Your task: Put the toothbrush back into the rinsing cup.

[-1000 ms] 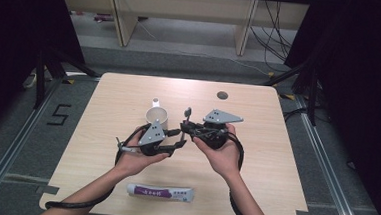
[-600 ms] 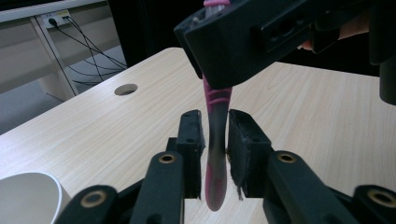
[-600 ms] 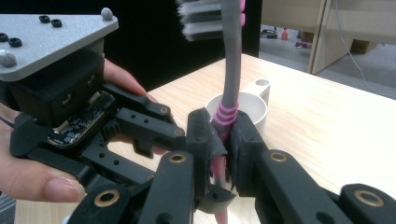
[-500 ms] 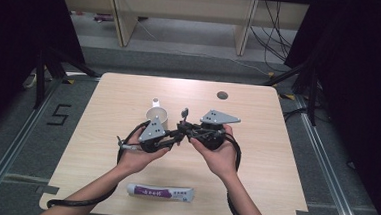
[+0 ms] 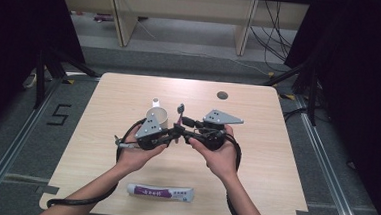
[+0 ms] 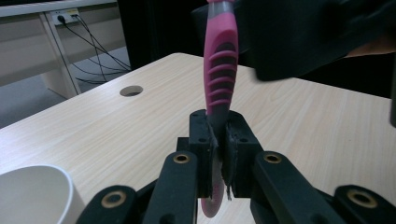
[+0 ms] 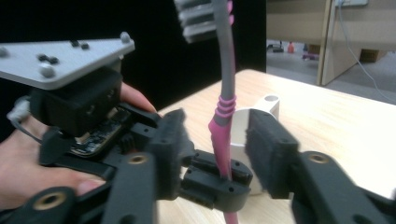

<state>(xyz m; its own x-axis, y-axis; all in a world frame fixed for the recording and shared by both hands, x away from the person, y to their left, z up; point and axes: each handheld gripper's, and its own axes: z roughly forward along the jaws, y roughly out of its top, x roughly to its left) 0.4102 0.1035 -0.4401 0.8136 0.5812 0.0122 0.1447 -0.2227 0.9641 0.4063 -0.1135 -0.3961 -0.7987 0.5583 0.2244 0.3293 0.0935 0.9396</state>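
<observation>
A pink and grey toothbrush (image 5: 179, 116) stands upright above the middle of the table, bristle head up. My left gripper (image 5: 175, 131) is shut on the lower part of its pink handle (image 6: 220, 70), with the jaws clamped tight (image 6: 218, 140). My right gripper (image 5: 184, 128) comes in from the right and is open. Its two pads stand on either side of the brush's handle (image 7: 224, 84) without touching it, just above the left gripper's jaws (image 7: 217, 179). A white cup (image 5: 159, 116) sits right behind the left gripper.
A toothpaste tube (image 5: 160, 191) lies near the table's front edge. A round cable hole (image 5: 222, 95) is at the back right of the wooden table (image 5: 275, 158). The cup's rim (image 6: 32, 193) is close on the left gripper's left side.
The two hands have drawn closer together, so the right gripper's jaws now straddle the toothbrush that the left gripper holds. The brush stays upright.
</observation>
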